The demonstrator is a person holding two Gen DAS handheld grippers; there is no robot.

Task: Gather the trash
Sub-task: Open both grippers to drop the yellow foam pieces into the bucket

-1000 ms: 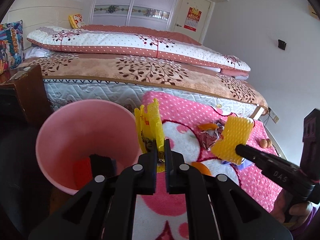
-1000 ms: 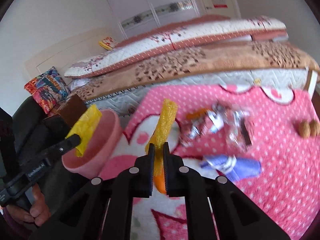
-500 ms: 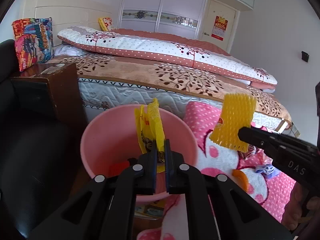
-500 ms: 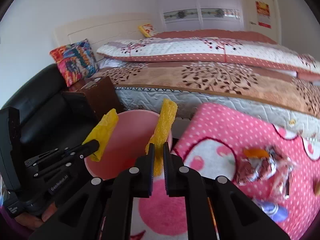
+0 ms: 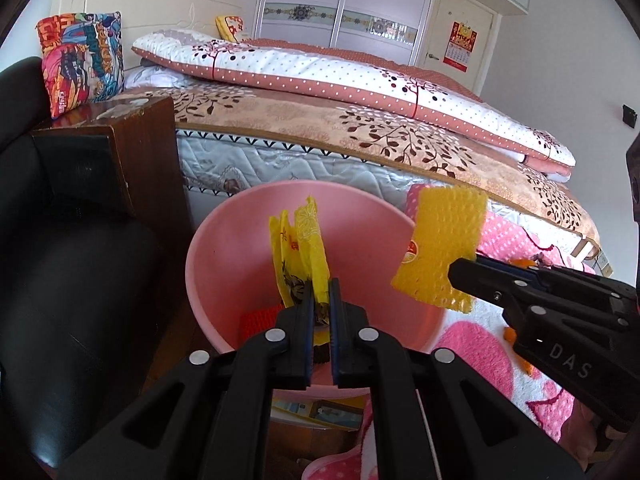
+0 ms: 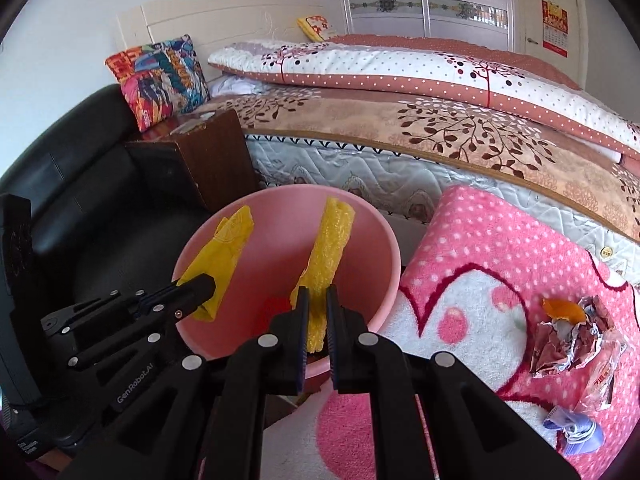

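Note:
A pink bin (image 5: pixel 224 240) (image 6: pixel 384 248) stands on the floor beside the bed. My left gripper (image 5: pixel 320 300) (image 6: pixel 206 286) is shut on a crumpled yellow wrapper (image 5: pixel 300 248) (image 6: pixel 224 248), held over the bin's opening. My right gripper (image 6: pixel 316 300) (image 5: pixel 454 270) is shut on a yellow foam net (image 6: pixel 330 248) (image 5: pixel 440 240), held over the bin's right rim. Something red (image 5: pixel 258 318) (image 6: pixel 272 310) lies at the bottom of the bin.
A pink dotted rug (image 6: pixel 500 248) carries a foil wrapper with orange peel (image 6: pixel 568 332), a clear bag (image 6: pixel 600 376) and a purple wrapper (image 6: pixel 576 432). A wooden nightstand (image 5: pixel 132 152) and black sofa (image 5: pixel 60 264) stand left of the bin. The bed (image 5: pixel 360 128) lies behind.
Both grippers swung left from over the rug to over the pink bin, each still holding its yellow piece. The bin now sits centred under them.

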